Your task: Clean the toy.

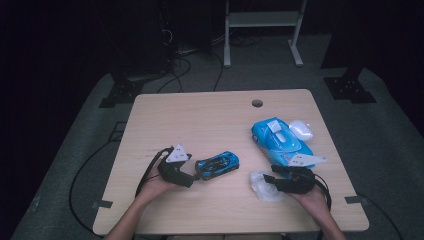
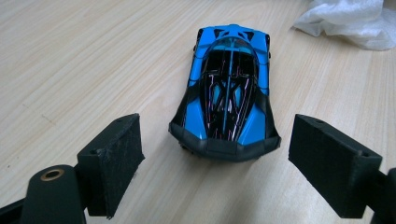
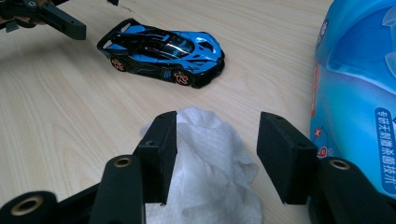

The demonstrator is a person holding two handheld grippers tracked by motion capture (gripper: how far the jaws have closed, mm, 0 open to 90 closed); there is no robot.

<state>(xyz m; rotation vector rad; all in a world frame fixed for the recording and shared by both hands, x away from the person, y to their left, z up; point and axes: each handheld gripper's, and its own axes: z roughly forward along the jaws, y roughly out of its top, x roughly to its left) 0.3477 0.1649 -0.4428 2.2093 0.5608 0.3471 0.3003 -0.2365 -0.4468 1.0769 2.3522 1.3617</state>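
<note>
**Toy car between open pads, wipe under the other tool**

Car (image 2: pixel 227 91) first: the blue-and-black toy sits on its wheels on the desk (image 1: pixel 200 120), near the front middle. In the high view its long axis runs roughly left to right, one end towards the left tool (image 1: pixel 196 177). That tool's pads (image 2: pixel 114 161) stand wide apart on either side of the car's near end, touching nothing. The right tool (image 3: pixel 217 156) is also open, its pads either side of a crumpled white wipe (image 3: pixel 210 177) lying on the desk; whether they touch it I cannot tell. The car's body is glossy blue with a black roof, thin pink lines and copper-coloured wheels. A blue wipe pack (image 1: pixel 280 140) lies just behind the right tool.
</note>
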